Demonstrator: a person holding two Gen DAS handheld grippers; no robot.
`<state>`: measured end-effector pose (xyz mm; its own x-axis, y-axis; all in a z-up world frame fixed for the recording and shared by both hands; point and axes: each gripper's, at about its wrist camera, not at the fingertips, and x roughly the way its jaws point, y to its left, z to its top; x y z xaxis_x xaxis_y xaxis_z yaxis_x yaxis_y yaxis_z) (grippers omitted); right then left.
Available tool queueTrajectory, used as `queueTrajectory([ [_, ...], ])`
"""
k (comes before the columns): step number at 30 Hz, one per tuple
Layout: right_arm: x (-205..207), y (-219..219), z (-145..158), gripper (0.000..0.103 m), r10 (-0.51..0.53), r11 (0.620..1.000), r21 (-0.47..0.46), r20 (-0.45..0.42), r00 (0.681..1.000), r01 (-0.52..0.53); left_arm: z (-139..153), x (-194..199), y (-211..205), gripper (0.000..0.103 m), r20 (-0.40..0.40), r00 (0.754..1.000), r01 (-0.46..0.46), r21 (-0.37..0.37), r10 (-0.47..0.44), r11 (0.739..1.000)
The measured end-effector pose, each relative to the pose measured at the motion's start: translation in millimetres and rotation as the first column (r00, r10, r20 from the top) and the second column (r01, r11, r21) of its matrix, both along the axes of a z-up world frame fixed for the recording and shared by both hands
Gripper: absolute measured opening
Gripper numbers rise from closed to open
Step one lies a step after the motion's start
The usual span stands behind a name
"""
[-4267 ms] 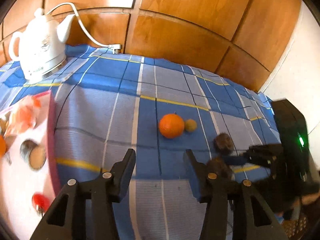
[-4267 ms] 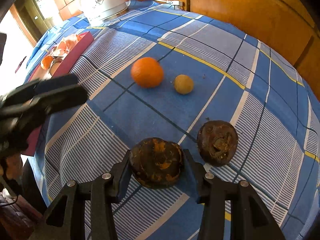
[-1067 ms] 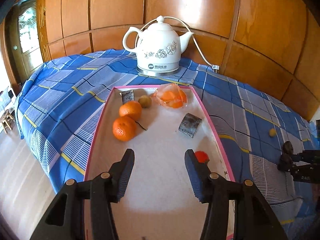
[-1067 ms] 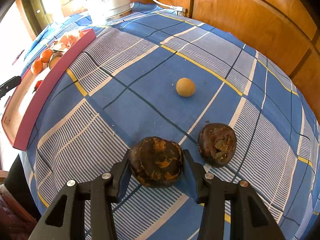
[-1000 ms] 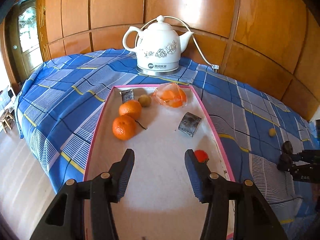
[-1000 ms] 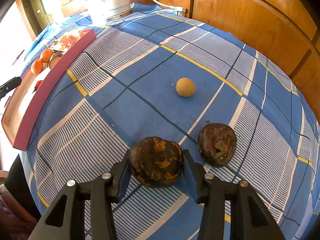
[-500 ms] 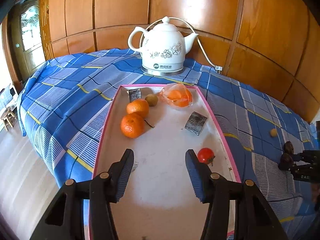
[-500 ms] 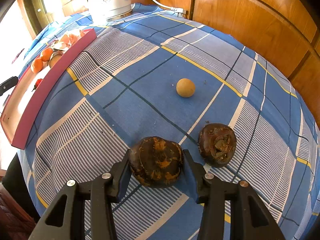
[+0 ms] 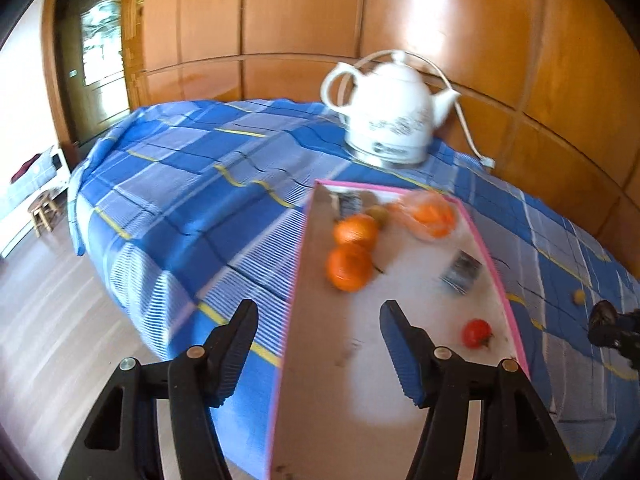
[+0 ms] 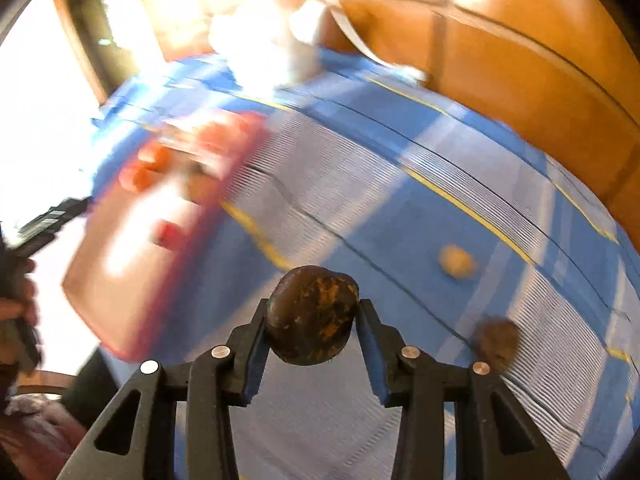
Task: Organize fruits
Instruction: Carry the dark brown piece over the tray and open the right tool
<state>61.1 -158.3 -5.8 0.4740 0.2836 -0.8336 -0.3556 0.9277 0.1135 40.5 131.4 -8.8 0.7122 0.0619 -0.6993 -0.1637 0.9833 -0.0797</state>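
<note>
Between the blue pads of the right gripper (image 10: 312,330) sits a dark brown fruit (image 10: 313,315) with orange blotches, clamped from both sides and held above the blue checked cloth (image 10: 400,208), clear of the surface. Off to its right a second dark brown fruit (image 10: 496,342) lies on the cloth, and farther back a small yellow fruit (image 10: 456,262) rests alone, well apart from both. To the left, badly smeared by motion blur, the pink-rimmed tray (image 10: 160,296) shows orange shapes inside. Over on the left wrist view, the left gripper (image 9: 318,334) has its jaws spread wide with nothing between them, hanging above the near left edge of the tray (image 9: 496,272). Inside the tray, two oranges (image 9: 350,266) sit touching each other, a small greenish fruit (image 9: 378,214) just behind them, a clear bag of orange pieces (image 9: 430,216) toward the far right corner, a small red fruit (image 9: 476,333) near the right rim, and two dark wrapped items too blurred to identify. Behind the tray stands a white kettle (image 9: 390,120) on the cloth, its cord running to the wooden wall panels (image 9: 400,12).
</note>
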Motion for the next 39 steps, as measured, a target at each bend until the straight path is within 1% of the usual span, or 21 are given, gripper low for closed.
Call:
queueTrajectory([
  [2,3.0,31.6,11.9,0.042,0.070,0.996,0.056,0.033,0.997,-0.072,1.1,-0.7,10.0,0.064,0.011,1.000,-0.024,-0.007,0.024,1.000],
  [4,4.2,56.6,15.5,0.042,0.111,0.990,0.082,0.048,0.993,-0.114,0.9,-0.2,17.1,0.065,0.013,0.999,-0.039,-0.015,0.039,0.999],
  [7,19.3,99.9,17.3,0.042,0.166,0.978,0.116,0.055,0.985,-0.172,-1.6,-0.3,24.0,0.067,0.015,0.998,-0.062,-0.025,0.062,0.998],
  [10,34.6,125.7,9.4,0.042,0.175,0.973,0.145,0.035,0.984,-0.178,-3.3,-1.1,27.8,0.067,0.024,0.997,-0.075,-0.043,0.076,0.996],
  [11,43.0,136.9,4.9,0.042,0.176,0.973,0.146,0.026,0.984,-0.177,-2.8,-2.0,28.6,0.068,0.034,0.997,-0.073,-0.051,0.075,0.996],
  [14,61.7,158.9,-10.1,0.043,0.156,0.977,0.148,-0.011,0.988,-0.153,-4.6,-0.3,27.0,0.068,0.022,0.998,-0.059,-0.047,0.060,0.997],
  [17,72.2,171.5,-24.0,0.043,0.137,0.982,0.133,-0.031,0.990,-0.132,-6.4,-0.8,25.7,0.068,0.019,0.998,-0.055,-0.059,0.056,0.997],
  [19,75.0,172.0,-25.6,0.044,0.136,0.979,0.158,-0.032,0.990,-0.129,-7.0,-1.2,23.1,0.068,0.020,0.998,-0.053,-0.058,0.054,0.997],
  [22,70.8,163.8,-17.0,0.044,0.111,0.980,0.168,-0.001,0.994,-0.109,-7.3,-0.5,18.9,0.068,0.015,0.999,-0.041,-0.050,0.042,0.998],
  [24,64.1,151.7,-8.2,0.044,0.100,0.977,0.187,0.019,0.995,-0.102,-6.4,-1.1,16.0,0.068,0.017,0.999,-0.034,-0.043,0.034,0.998],
  [28,46.2,125.6,8.6,0.044,0.081,0.976,0.195,0.067,0.994,-0.093,-2.9,-3.5,7.4,0.068,0.032,0.999,-0.016,-0.025,0.017,1.000],
  [32,30.7,98.3,17.4,0.045,0.052,0.985,0.157,0.101,0.994,-0.067,1.9,-6.8,-1.1,0.068,0.044,0.999,0.010,-0.011,-0.010,1.000],
  [39,15.6,51.7,21.6,0.045,-0.002,0.997,0.081,0.119,0.993,-0.008,10.0,-13.4,-22.0,0.068,0.068,0.995,0.079,-0.011,-0.078,0.997],
])
